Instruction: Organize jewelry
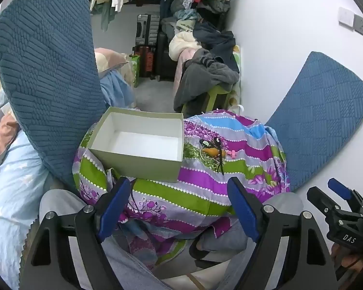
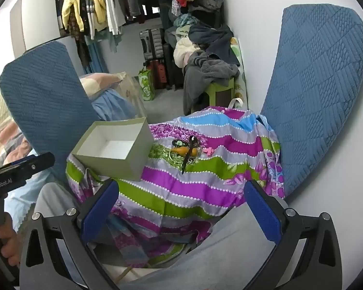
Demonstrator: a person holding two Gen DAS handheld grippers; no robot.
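Note:
An open, empty box [image 1: 142,142] with pale green walls and a white inside sits on a striped floral cloth [image 1: 196,183]; it also shows in the right wrist view [image 2: 113,149]. Right of it lies a small pile of jewelry [image 1: 214,149], also in the right wrist view [image 2: 185,151]: an orange piece, a black hair clip, a green piece. A small pink clip [image 2: 208,151] lies beside it. My left gripper [image 1: 181,207] is open and empty, near the cloth's front edge. My right gripper [image 2: 181,215] is open and empty, also short of the cloth.
Two blue textured cushions [image 1: 48,72] [image 2: 319,91] stand left and right of the cloth. A white wall [image 1: 290,24] is at right. Behind are a green stool with clothes [image 1: 205,79], suitcases [image 1: 147,46] and hanging clothes. Bedding [image 1: 9,169] lies at left.

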